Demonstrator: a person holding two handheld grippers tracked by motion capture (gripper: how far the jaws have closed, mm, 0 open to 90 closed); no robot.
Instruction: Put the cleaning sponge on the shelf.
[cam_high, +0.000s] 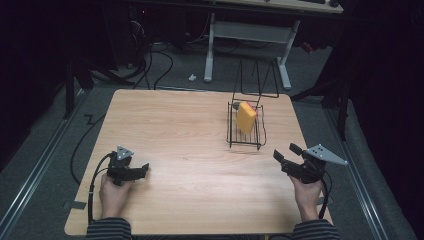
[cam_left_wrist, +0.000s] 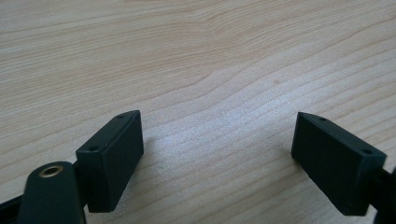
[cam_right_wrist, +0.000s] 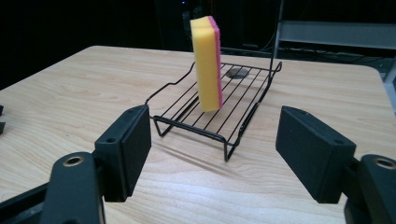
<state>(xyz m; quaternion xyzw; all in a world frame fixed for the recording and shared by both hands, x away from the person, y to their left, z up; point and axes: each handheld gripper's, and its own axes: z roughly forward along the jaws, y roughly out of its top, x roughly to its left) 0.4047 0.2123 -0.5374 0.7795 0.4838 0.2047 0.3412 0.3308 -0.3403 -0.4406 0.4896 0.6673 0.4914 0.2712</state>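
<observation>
Nearest, along the counter's near edge: two hands in striped sleeves, each around a gripper. Left gripper near the near-left corner, low over the bare wood, pointing toward the counter's middle; jaws spread wide in the left gripper view, nothing between them but wood grain. Right gripper near the near-right corner, just inside the right edge, angled toward the far middle; jaws likewise wide apart, holding nothing, touching nothing, with open counter between them in the right gripper view.

Farther in, right of centre and toward the far edge: black wire rack, standing on the wood on short wire feet, apart from both grippers, framed between the right gripper's jaws. On its slats, a yellow sponge with a pink backing layer, standing on end, slightly tilted. Behind the sponge, at the rack's far end, a small dark object lying on the slats, too small to identify.

Beyond the far edge: grey floor, cables, white frame of another table.
</observation>
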